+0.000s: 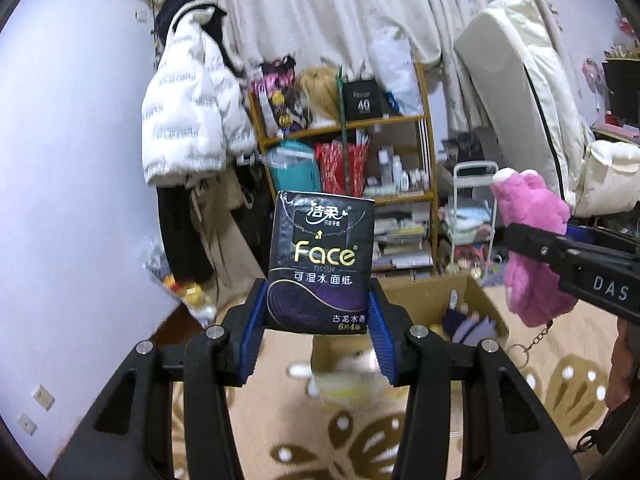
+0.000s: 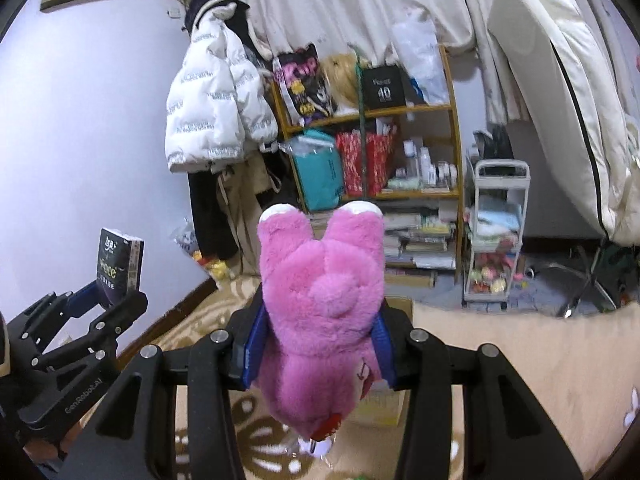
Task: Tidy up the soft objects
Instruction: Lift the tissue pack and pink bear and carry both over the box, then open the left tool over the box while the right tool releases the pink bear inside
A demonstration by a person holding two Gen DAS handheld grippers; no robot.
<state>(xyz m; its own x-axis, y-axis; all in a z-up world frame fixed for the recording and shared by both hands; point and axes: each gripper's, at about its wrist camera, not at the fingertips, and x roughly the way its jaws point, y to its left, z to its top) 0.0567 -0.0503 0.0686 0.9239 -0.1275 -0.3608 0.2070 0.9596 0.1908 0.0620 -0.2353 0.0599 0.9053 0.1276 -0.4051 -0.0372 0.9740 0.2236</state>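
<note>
Left gripper (image 1: 318, 320) pinches a dark tissue pack (image 1: 320, 264) by its lower sides, the blue pads pressed against both edges, so the pack stands upright in the air with its "Face" label toward the camera. Right gripper (image 2: 318, 340) is clamped on a pink plush toy (image 2: 320, 300) around its middle; the two white-tipped ends of the toy point up and away, and the rest hangs down between the arms of the gripper. In the left wrist view the same toy shows at the right edge with a small metal chain (image 1: 536, 338) dangling below it.

Below and just beyond the tissue pack sits an open cardboard box (image 1: 424, 292) on a beige carpet (image 1: 560, 360) with a brown flower pattern; soft items lie inside, too blurred to name. Further back stands a wooden shelf (image 1: 400, 120) crowded with bags, bottles and books, a white puffer jacket (image 1: 192, 120) hanging to its left and a white trolley (image 2: 496, 236) to its right.
</note>
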